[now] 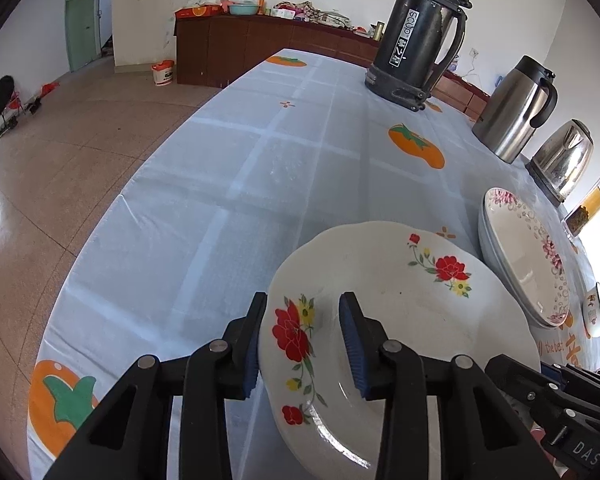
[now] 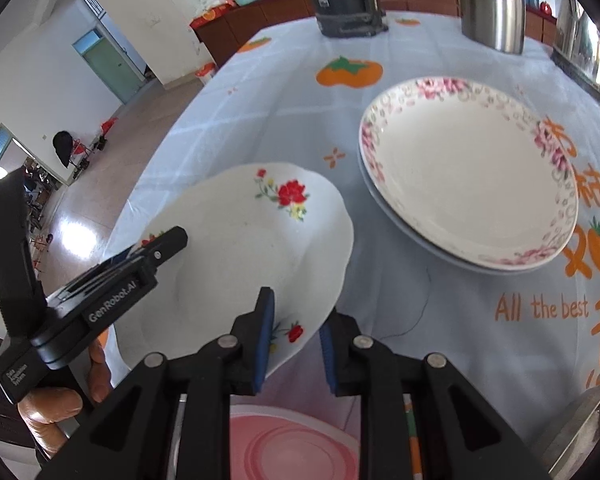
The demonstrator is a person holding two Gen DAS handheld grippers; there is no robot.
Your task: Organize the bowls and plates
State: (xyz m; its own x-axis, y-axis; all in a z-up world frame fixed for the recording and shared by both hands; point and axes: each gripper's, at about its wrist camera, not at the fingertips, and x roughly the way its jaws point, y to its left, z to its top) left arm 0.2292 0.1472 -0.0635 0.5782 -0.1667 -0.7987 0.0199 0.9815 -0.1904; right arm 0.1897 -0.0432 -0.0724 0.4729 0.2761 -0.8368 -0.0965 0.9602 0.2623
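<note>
White scalloped red-flower plate (image 1: 384, 320) sat tilted, rim between both parted claws, left claw (image 1: 302, 344) and right claw (image 2: 296, 344). Judged mid-transfer; next: stack onto pink-rimmed plates (image 2: 468, 172).

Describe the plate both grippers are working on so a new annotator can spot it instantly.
Start at the blue checked tablecloth with orange persimmons. Left of the stacked plates with the pink floral border sits a tilted white plate, the left gripper straddling its edge. Its scalloped rim and red flower sprays set it apart.
</note>
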